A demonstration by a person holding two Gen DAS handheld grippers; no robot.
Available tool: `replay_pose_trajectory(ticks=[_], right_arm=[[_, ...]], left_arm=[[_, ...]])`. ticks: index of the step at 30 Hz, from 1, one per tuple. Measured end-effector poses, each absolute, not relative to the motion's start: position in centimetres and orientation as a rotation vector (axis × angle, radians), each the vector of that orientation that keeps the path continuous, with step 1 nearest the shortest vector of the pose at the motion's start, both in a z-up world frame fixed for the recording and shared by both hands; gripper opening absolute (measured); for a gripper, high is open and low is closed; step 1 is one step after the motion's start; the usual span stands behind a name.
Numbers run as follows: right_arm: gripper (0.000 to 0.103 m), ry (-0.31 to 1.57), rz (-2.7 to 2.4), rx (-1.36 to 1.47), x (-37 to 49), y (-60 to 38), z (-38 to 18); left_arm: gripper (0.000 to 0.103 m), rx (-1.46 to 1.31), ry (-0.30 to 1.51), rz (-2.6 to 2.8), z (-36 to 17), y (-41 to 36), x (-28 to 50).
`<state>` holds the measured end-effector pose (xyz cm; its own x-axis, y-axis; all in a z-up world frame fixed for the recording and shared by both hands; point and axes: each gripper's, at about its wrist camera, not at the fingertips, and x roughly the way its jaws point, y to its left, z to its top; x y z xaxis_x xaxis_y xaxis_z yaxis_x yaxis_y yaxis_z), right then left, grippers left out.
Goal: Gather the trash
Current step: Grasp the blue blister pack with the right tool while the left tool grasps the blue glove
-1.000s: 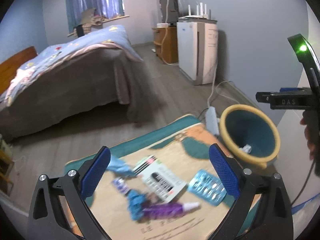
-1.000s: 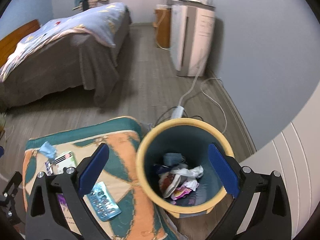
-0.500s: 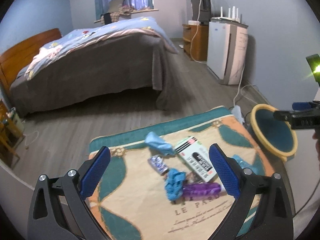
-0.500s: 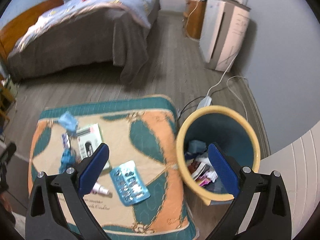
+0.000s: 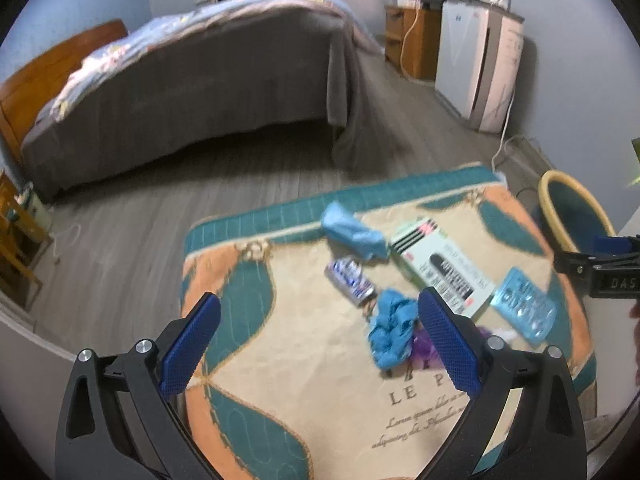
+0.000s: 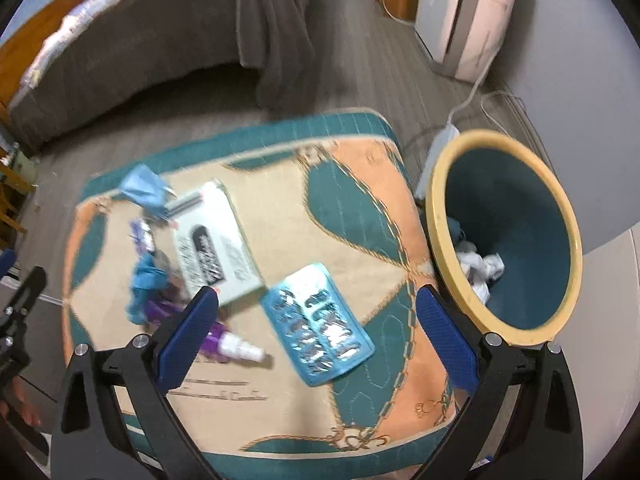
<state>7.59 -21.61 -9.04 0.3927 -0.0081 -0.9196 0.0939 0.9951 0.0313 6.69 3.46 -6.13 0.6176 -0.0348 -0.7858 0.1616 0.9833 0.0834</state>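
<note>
My left gripper point(image 5: 318, 336) hangs over the near left part of the mat point(image 5: 280, 344), its blue pads spread wide with nothing between them. On the mat, going left to right in the left wrist view, a crumpled light blue wad point(image 5: 350, 230) lies by the far edge, a small foil wrapper point(image 5: 351, 280) sits nearer, and a bunched blue cloth piece point(image 5: 390, 328) lies just beside a purple bottle point(image 6: 224, 340) with a white cap, partly hidden behind my right pad. To their right is a white flat box point(image 5: 444, 268) with black and red stripes and a dark printed label too blurred to read, and then a blue blister pack point(image 6: 316, 328) near the right edge. Along the mat's near edge I can read "LE P", with smaller script lines under it that I cannot make out. My right gripper point(image 6: 318, 330) hovers above the blister pack, jaws wide and empty; seen from the left it shows the letters "DAS" on its side. Just off the mat's right edge stands the bin point(image 6: 440, 208), yellow-rimmed and dark teal inside, with crumpled white paper in it.
</note>
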Motion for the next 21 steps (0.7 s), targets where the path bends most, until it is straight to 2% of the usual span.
replay_pose_trajectory(ticks=[17, 21], right_arm=[[0.097, 1.295, -0.012, -0.033, 8.7, -21.7, -14.5], [0.093, 1.33, 0.034, -0.046, 8.7, -21.1, -15.6]], left_arm=[[0.098, 0.217, 1.043, -0.177, -11.8, 0.6, 8.8], [0.095, 0.186, 1.067, -0.202, -12.3, 0.3, 9.3]])
